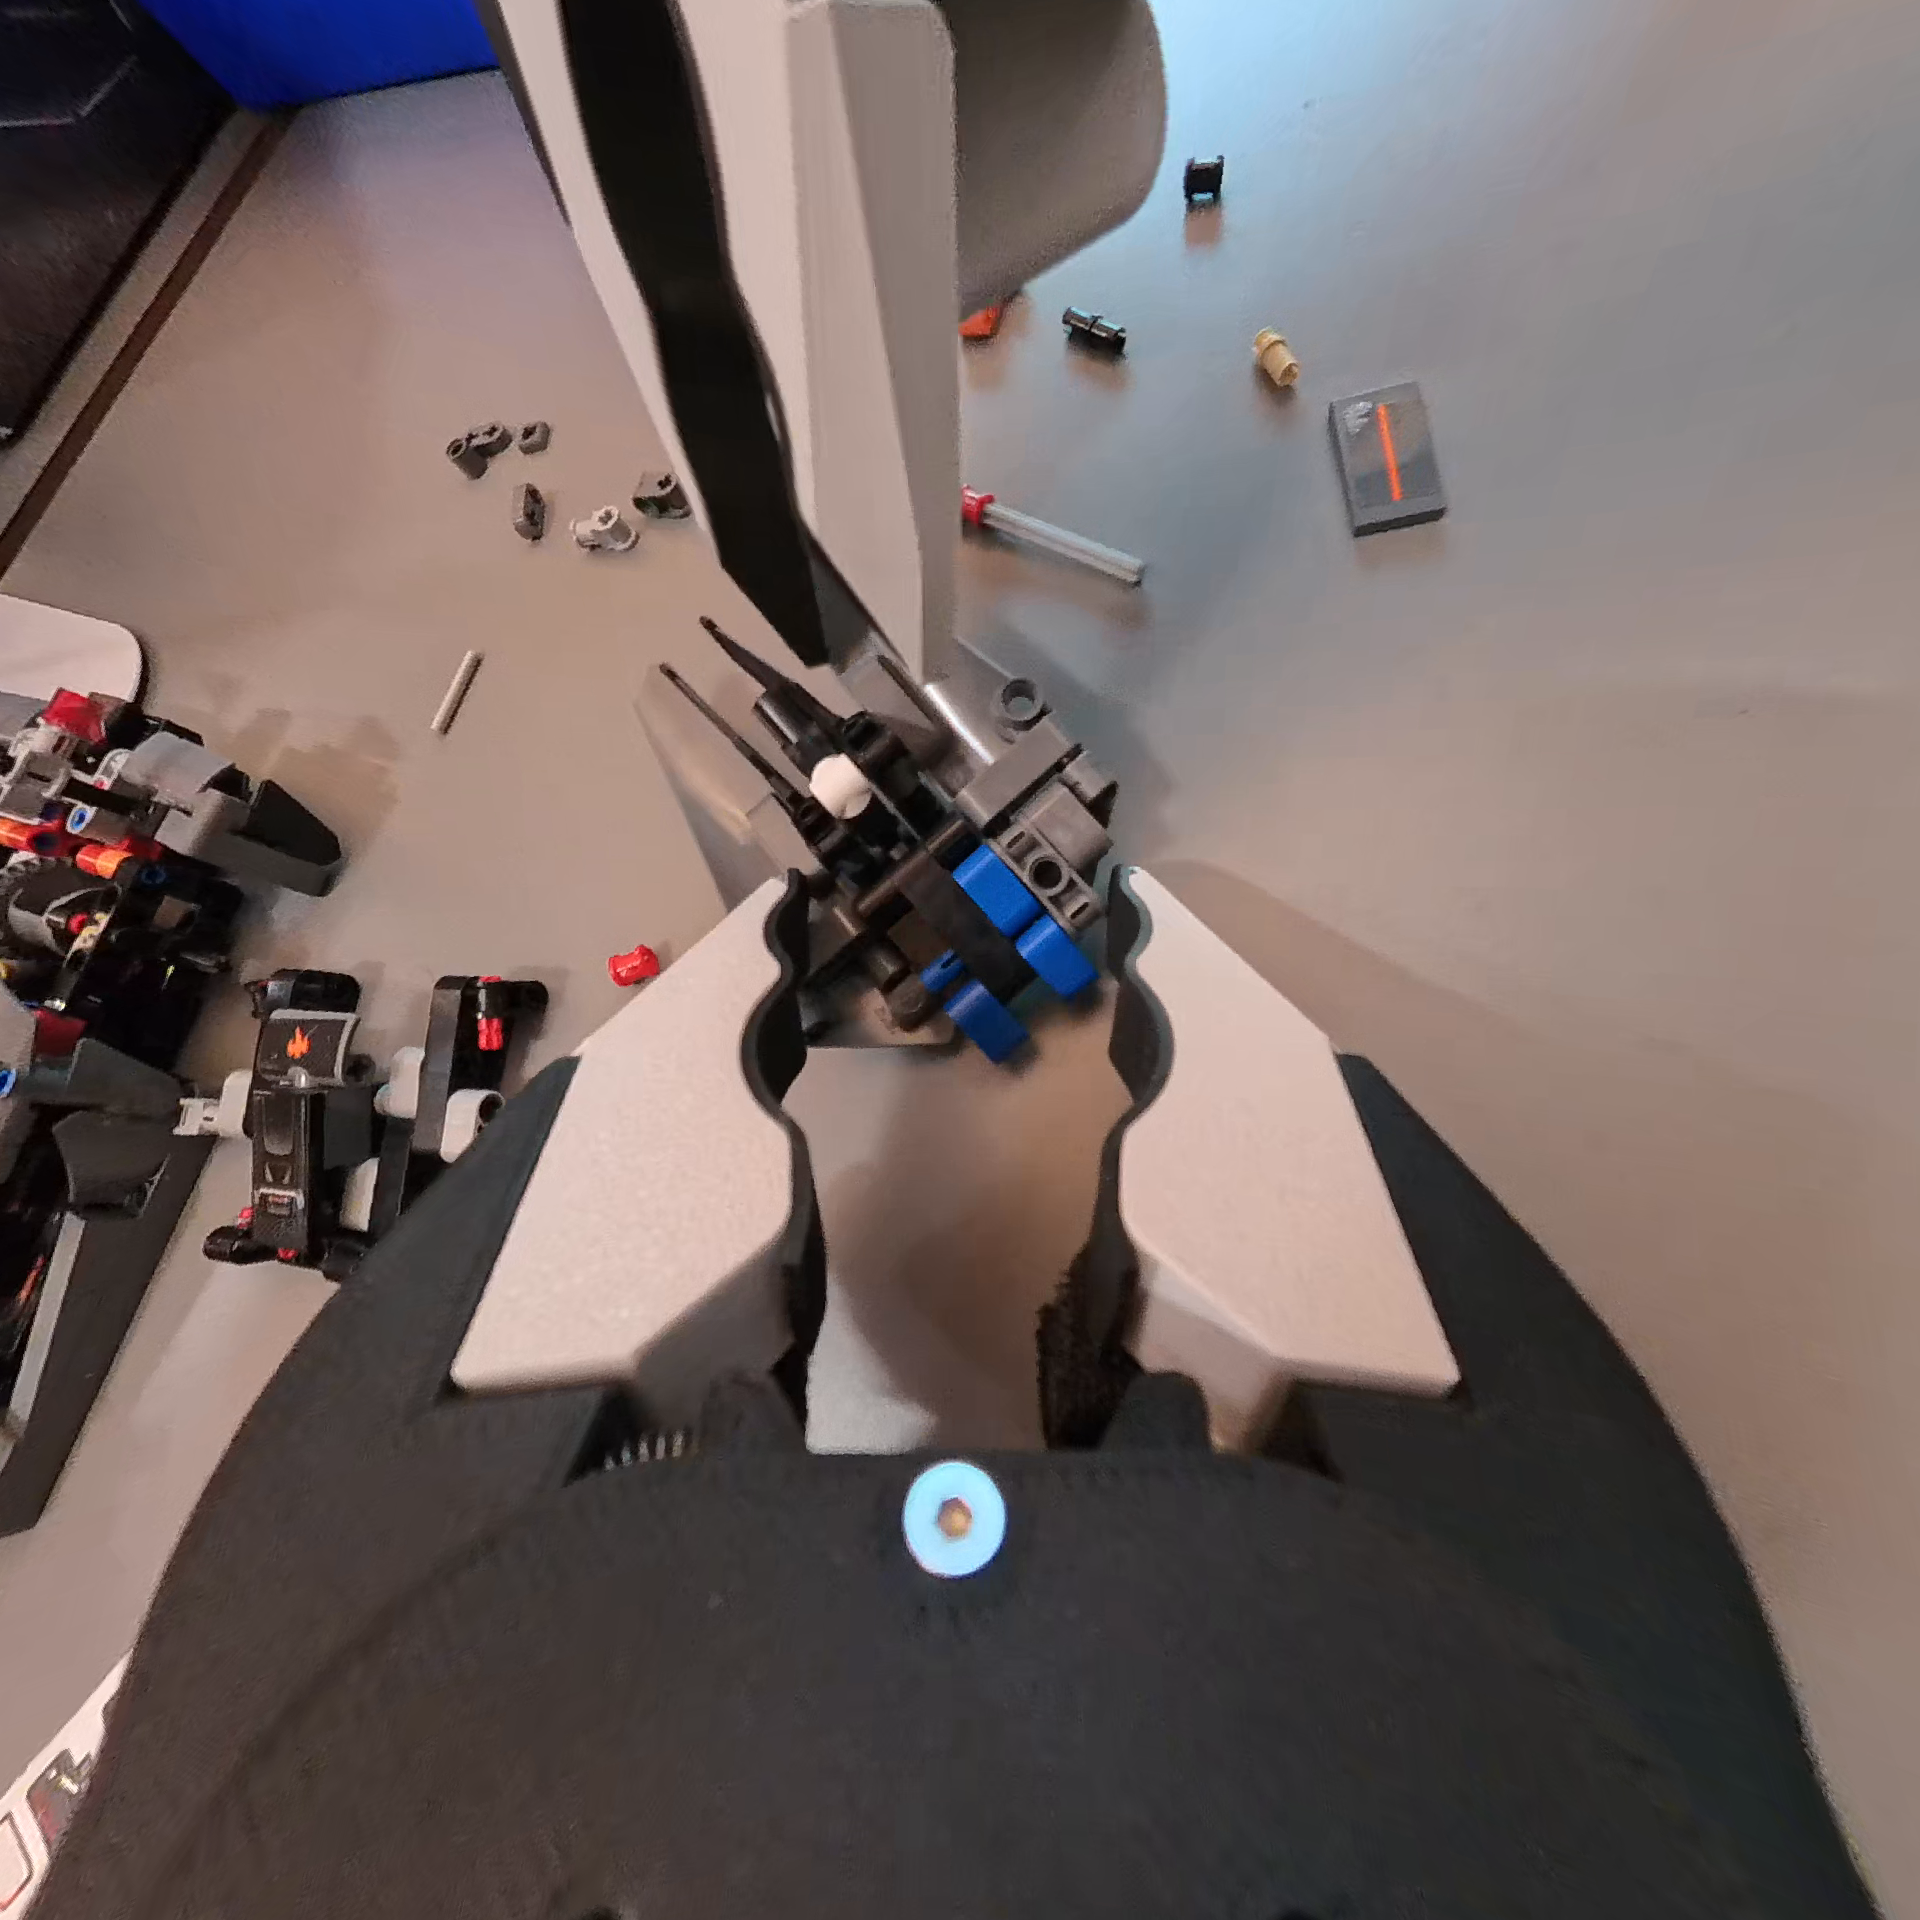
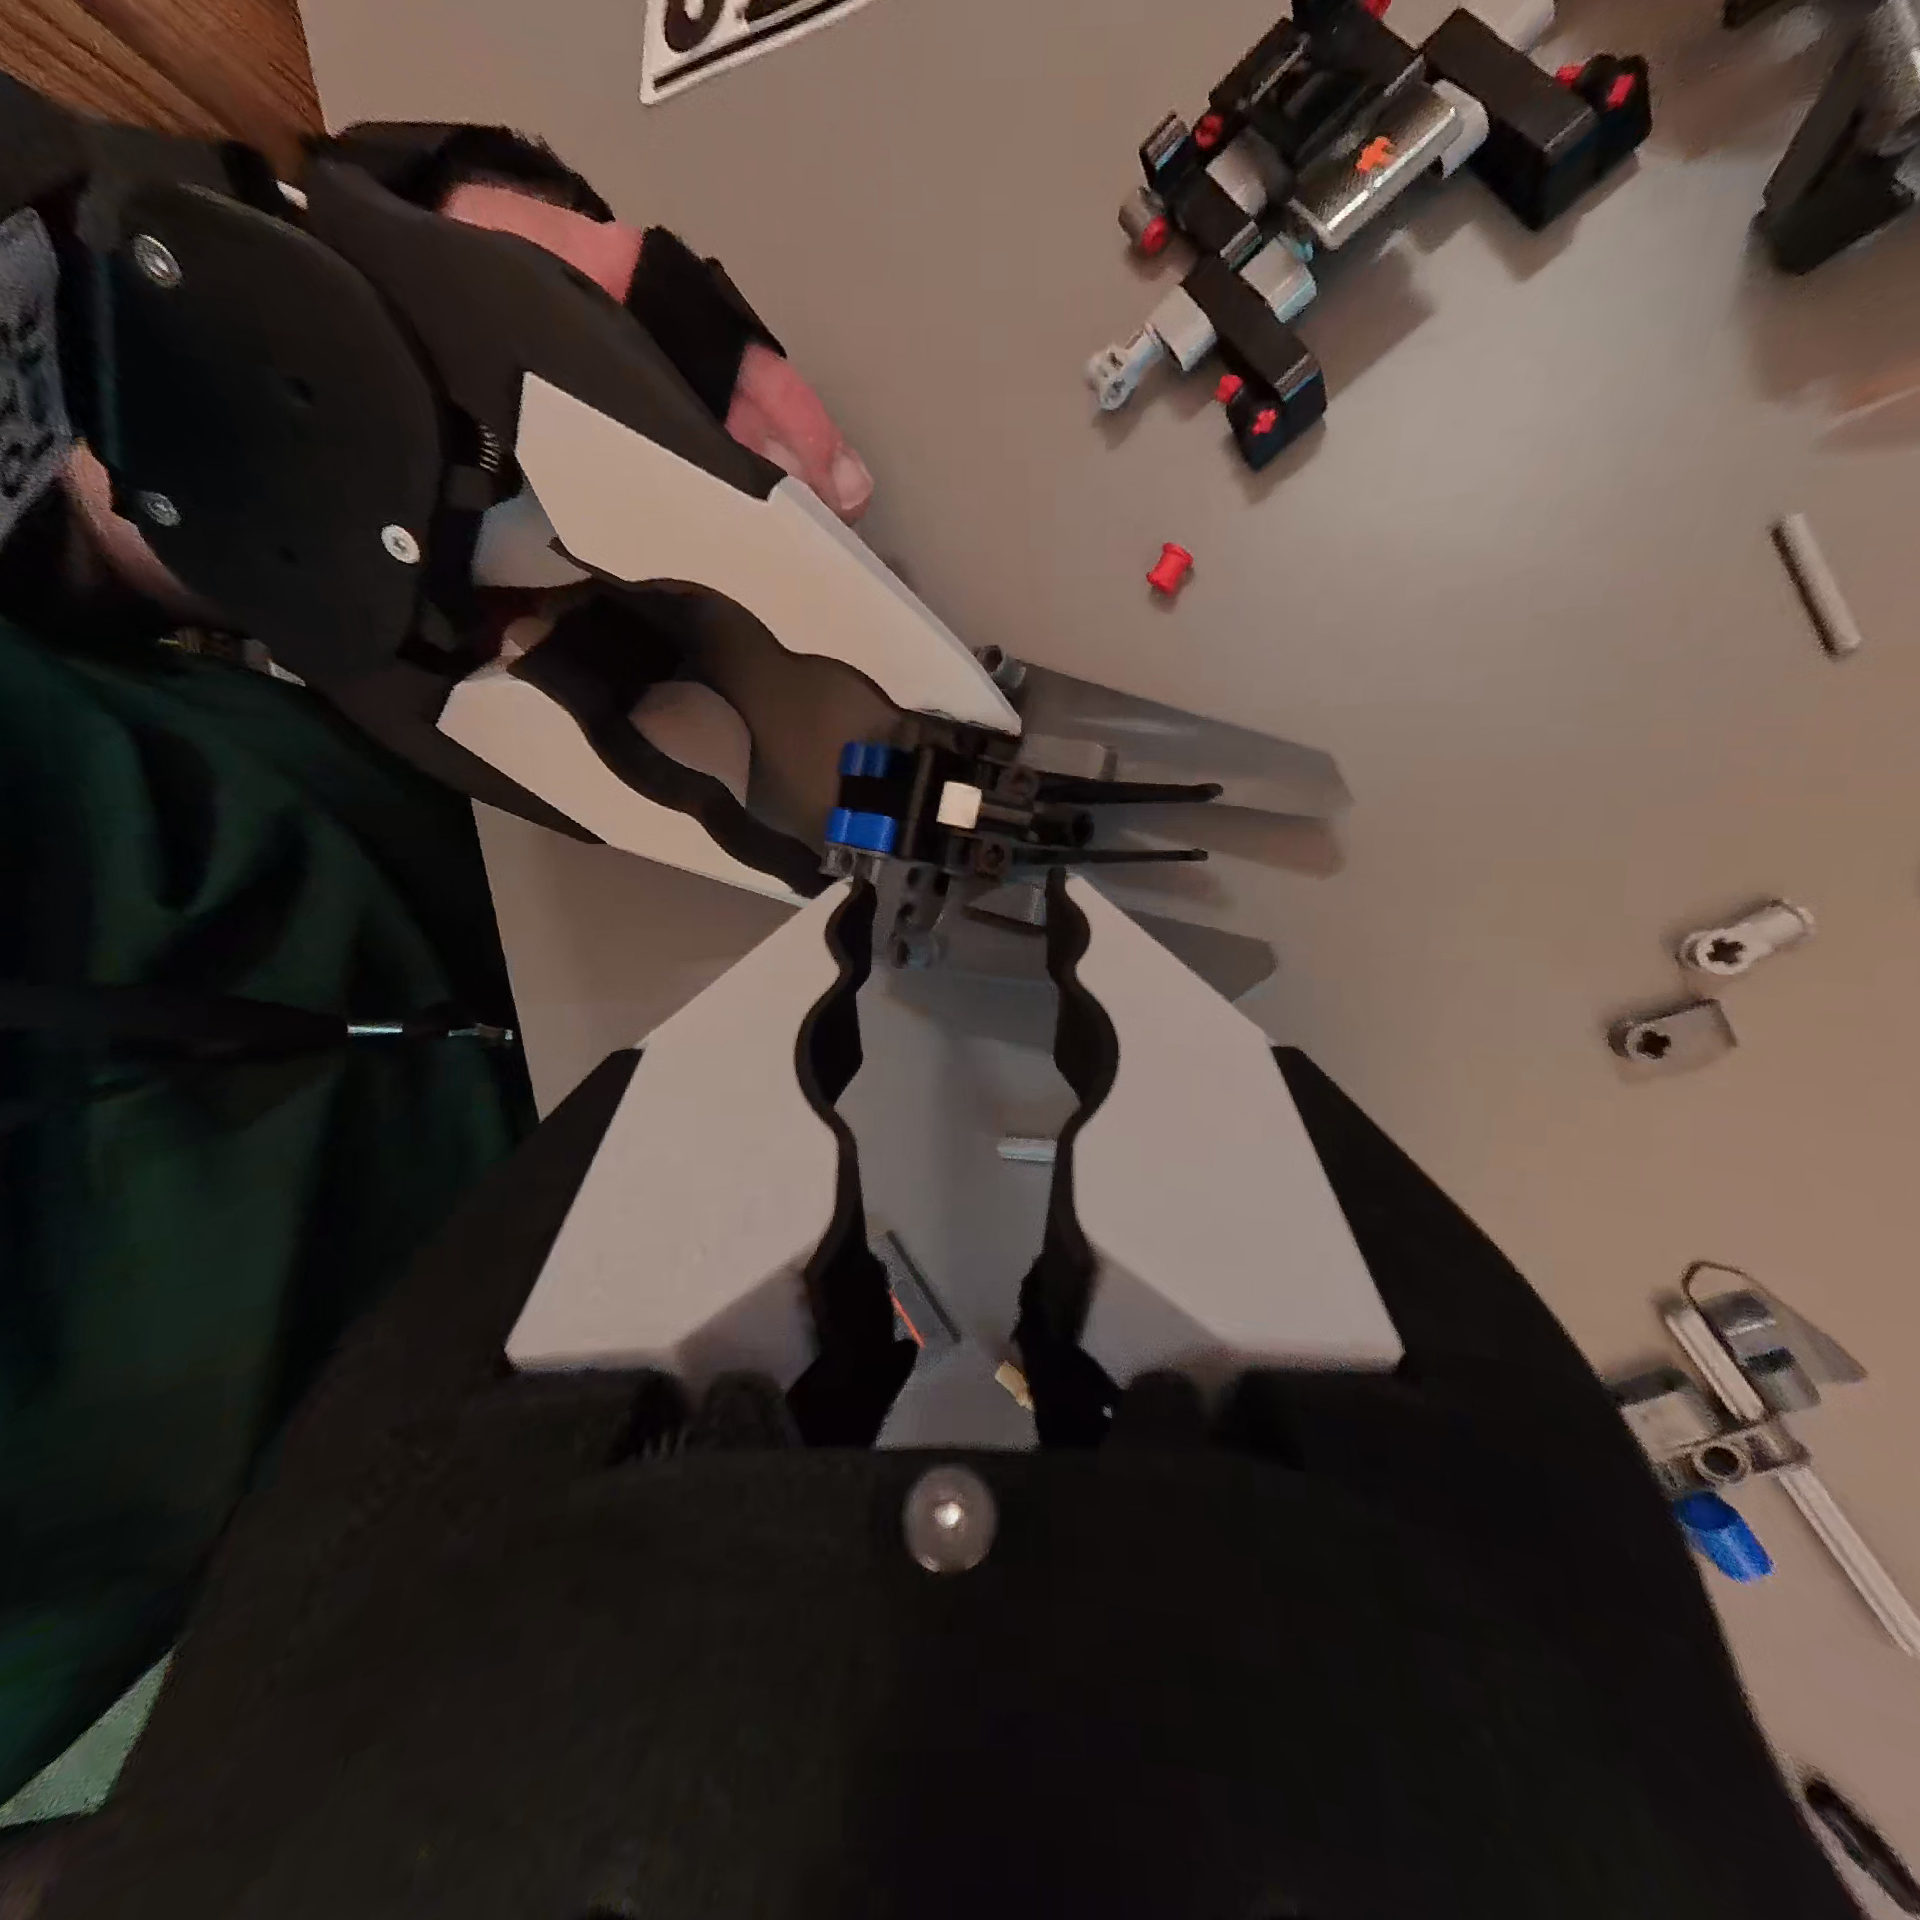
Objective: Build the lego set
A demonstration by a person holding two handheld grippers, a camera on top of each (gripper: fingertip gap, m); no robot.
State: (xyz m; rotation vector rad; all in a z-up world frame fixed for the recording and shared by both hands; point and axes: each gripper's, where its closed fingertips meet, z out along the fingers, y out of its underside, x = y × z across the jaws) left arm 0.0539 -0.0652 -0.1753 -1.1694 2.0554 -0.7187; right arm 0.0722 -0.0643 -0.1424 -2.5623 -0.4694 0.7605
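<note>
A small lego sub-assembly (image 1: 935, 883) of black, blue and dark grey pieces, with a white knob, two thin black spikes and grey wing panels, is held above the grey table. My left gripper (image 1: 956, 914) is shut on its blue and black end. My right gripper (image 2: 951, 899) is shut on its grey underside (image 2: 914, 925). In the left wrist view the right gripper (image 1: 883, 665) comes down from above. In the right wrist view the left gripper (image 2: 920, 800) comes in from the left, held by a person's hand (image 2: 790, 416).
Loose parts lie on the table (image 1: 1558, 831): a grey tile with an orange stripe (image 1: 1387, 457), a tan pin (image 1: 1276, 358), a red-tipped axle (image 1: 1049, 540), small grey connectors (image 1: 582, 488), a red bush (image 1: 632, 964). A black sub-assembly (image 1: 312, 1101) and a larger model (image 1: 94, 883) lie left. Spacing between my two grippers at the tips: around 4 centimeters. About 5 centimeters separates my left fingertips from the red bush (image 1: 632, 964). The right camera catches it too, in the right wrist view (image 2: 1169, 567).
</note>
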